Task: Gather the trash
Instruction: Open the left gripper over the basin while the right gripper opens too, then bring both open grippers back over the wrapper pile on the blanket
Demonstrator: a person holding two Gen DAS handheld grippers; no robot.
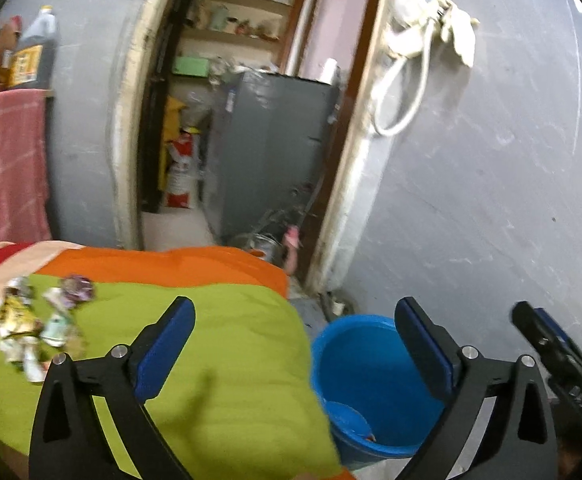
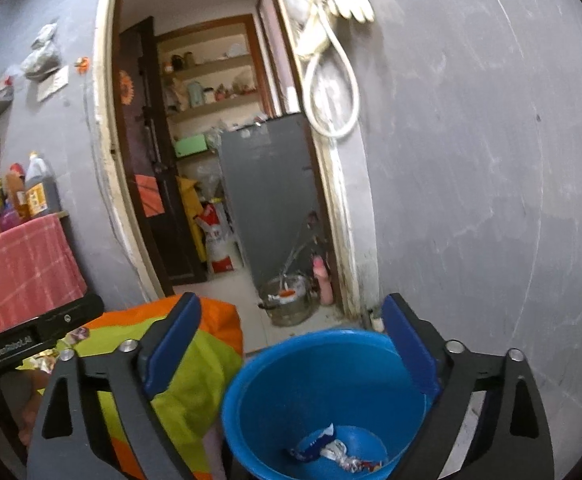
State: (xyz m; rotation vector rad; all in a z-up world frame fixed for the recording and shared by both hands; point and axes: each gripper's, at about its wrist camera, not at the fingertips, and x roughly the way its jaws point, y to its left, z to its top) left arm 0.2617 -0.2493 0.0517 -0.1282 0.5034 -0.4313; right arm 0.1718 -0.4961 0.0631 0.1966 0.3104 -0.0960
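Observation:
Several crumpled wrappers (image 1: 31,328) lie on the green and orange cloth (image 1: 219,360) at the left. A blue bucket (image 1: 371,384) stands on the floor beside the cloth's right edge. In the right wrist view the bucket (image 2: 291,392) holds a few wrappers (image 2: 335,454) at its bottom. My left gripper (image 1: 295,344) is open and empty, above the cloth's right edge and the bucket. My right gripper (image 2: 291,344) is open and empty, just above the bucket's rim. The right gripper also shows in the left wrist view (image 1: 547,336).
A grey wall (image 1: 491,200) rises behind the bucket. An open doorway (image 1: 235,120) leads to a room with shelves and a grey cabinet (image 1: 271,152). A pink towel (image 1: 7,168) hangs at the left under bottles (image 1: 35,52). A metal pot (image 2: 289,300) sits in the doorway.

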